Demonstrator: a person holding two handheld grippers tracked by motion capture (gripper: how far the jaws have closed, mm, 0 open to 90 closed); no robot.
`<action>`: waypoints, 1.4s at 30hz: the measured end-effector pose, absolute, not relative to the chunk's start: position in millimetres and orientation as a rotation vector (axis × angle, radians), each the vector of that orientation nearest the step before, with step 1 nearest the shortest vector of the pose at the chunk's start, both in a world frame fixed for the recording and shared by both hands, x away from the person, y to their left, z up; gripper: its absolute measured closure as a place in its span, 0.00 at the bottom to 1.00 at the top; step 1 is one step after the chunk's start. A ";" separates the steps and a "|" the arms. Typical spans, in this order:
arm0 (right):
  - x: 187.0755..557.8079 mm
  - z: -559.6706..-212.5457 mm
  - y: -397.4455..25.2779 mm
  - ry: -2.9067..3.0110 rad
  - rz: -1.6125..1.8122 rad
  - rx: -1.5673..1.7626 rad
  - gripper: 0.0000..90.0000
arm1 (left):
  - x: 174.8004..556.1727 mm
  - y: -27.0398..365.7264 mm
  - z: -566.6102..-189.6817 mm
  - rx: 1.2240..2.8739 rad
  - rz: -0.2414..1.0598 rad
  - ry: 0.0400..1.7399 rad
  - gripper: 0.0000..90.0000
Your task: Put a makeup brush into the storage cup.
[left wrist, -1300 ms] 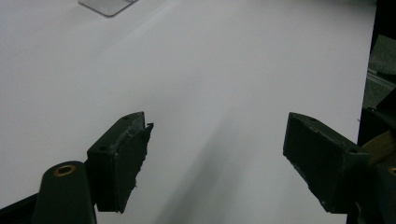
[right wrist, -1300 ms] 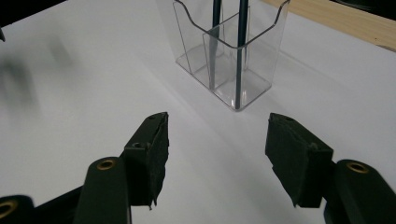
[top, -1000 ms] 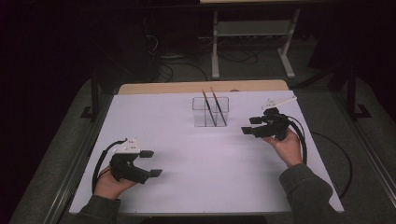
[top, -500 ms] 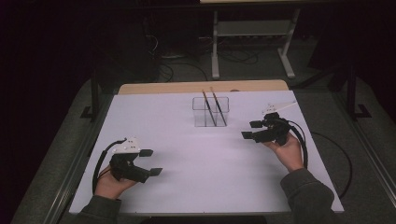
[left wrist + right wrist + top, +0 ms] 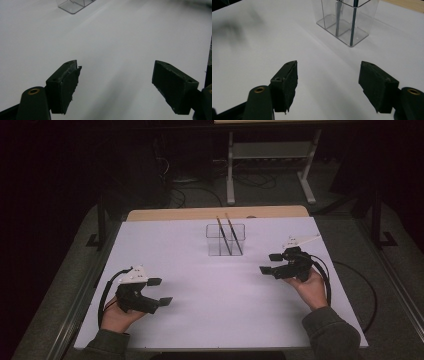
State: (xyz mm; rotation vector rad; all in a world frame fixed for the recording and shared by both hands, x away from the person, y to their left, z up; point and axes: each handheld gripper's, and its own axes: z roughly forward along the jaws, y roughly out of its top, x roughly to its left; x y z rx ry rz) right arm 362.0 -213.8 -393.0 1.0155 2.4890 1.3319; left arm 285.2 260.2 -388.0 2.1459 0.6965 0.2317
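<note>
Grippers left (image 5: 161, 291) and right (image 5: 270, 263) both wide open, apart from clear holder (image 5: 226, 240) with two sticks (image 5: 229, 235).

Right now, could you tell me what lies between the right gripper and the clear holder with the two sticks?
Nothing: in the high view and the right gripper view, only bare white table separates the open right gripper from the clear holder.
</note>
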 end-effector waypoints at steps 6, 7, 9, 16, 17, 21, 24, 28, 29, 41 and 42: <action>354.7 -396.6 -218.7 2.482 1.336 1.020 0.33 | 287.0 260.9 -387.7 2.127 0.244 0.714 0.23; 354.1 -397.6 -219.8 2.486 1.334 1.011 0.32 | 287.1 260.5 -388.0 2.128 0.243 0.714 0.23; 351.7 -399.0 -220.7 2.485 1.338 1.016 0.32 | 287.3 259.3 -388.5 2.129 0.245 0.711 0.23; 343.2 -405.4 -224.4 2.484 1.330 1.031 0.31 | 287.3 259.3 -388.8 2.122 0.252 0.719 0.23; 341.5 -405.9 -225.0 2.478 1.331 1.030 0.31 | 287.3 259.6 -388.9 2.124 0.251 0.720 0.23; 336.6 -407.4 -227.0 2.469 1.330 1.035 0.31 | 287.3 260.3 -389.3 2.116 0.255 0.725 0.23; 333.8 -408.4 -228.0 2.458 1.334 1.022 0.31 | 286.8 260.6 -389.7 2.113 0.254 0.732 0.23; 329.8 -407.7 -228.0 2.456 1.340 1.042 0.29 | 286.7 260.7 -390.3 2.114 0.255 0.730 0.23; 328.9 -407.6 -228.1 2.450 1.338 1.033 0.29 | 286.6 260.8 -390.2 2.113 0.255 0.729 0.23; 316.6 -409.2 -229.2 2.416 1.359 1.028 0.26 | 285.1 262.2 -391.3 2.112 0.250 0.732 0.22; 315.6 -409.3 -229.2 2.417 1.358 1.036 0.25 | 285.2 262.2 -391.4 2.114 0.251 0.730 0.22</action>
